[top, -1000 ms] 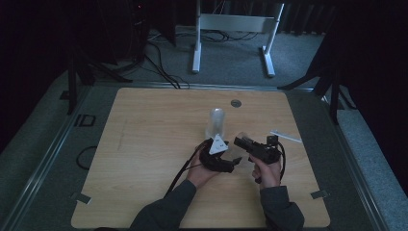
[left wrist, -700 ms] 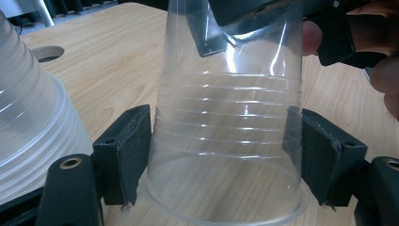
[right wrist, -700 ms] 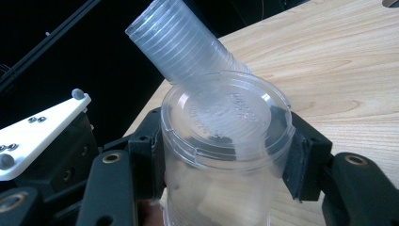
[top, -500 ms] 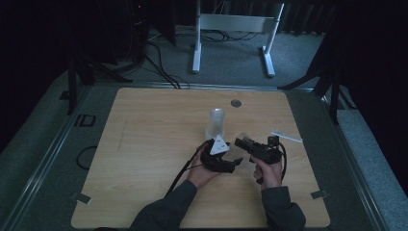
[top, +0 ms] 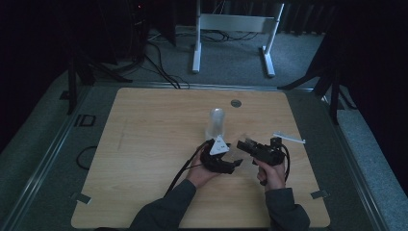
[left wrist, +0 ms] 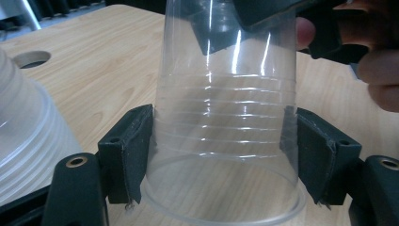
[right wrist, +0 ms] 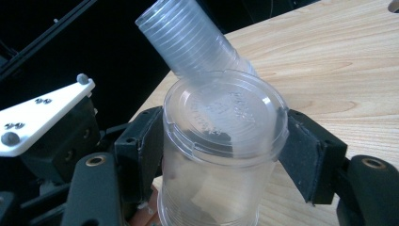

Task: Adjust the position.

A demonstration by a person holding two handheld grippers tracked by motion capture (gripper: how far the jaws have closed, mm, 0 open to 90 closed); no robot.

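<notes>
A clear plastic cup passed between two tools above the desk

The clear plastic cup is clamped near its rim by the pads of the left tool, while the right tool has just been opening its jaws around the cup's base end — the pads appear barely off the wall, so the cup seems to be carried by the left tool alone. This looks like a handover, or a single cup drawn off the stack of cups that stands just beyond on the wooden desk. A white strip lies to the right. The room around is dark — cables and a white stand's legs are seen on the grey floor.
</notes>
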